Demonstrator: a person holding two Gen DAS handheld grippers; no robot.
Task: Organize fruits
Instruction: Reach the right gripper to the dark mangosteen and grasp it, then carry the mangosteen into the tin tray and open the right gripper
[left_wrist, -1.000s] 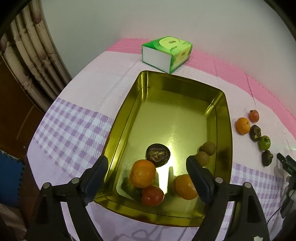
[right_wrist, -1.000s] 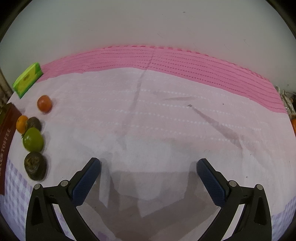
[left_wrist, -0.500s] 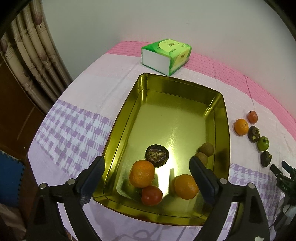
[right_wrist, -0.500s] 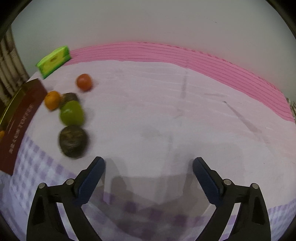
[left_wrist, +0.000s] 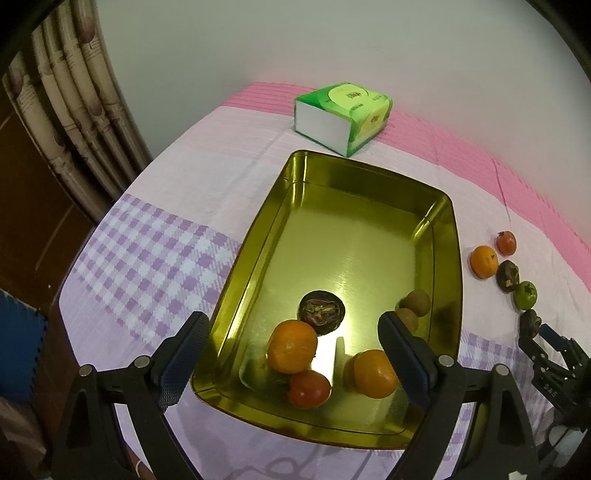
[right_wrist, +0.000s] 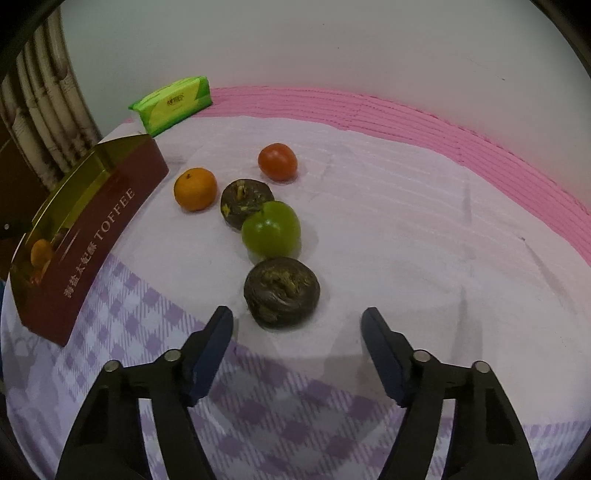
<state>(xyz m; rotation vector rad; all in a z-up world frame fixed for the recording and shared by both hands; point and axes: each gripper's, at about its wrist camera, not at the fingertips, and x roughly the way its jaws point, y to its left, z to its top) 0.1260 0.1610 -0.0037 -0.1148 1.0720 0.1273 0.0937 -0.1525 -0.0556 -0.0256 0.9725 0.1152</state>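
Note:
A gold tin tray holds two oranges, a red fruit, a dark fruit and two small brown fruits. My left gripper is open and empty above the tray's near end. A row of loose fruits lies on the cloth right of the tray: a red one, an orange, a dark one, a green one and a second dark fruit. My right gripper is open and empty just short of that nearest dark fruit; it also shows in the left wrist view.
A green tissue box stands behind the tray; it also shows in the right wrist view. The tray's maroon outer wall is at my right gripper's left. Curtains hang past the table's left edge. Pink cloth runs along the far side.
My right gripper has swung left and closer, so the row of loose fruits now sits in front of it. My left gripper has pulled back slightly from the tray.

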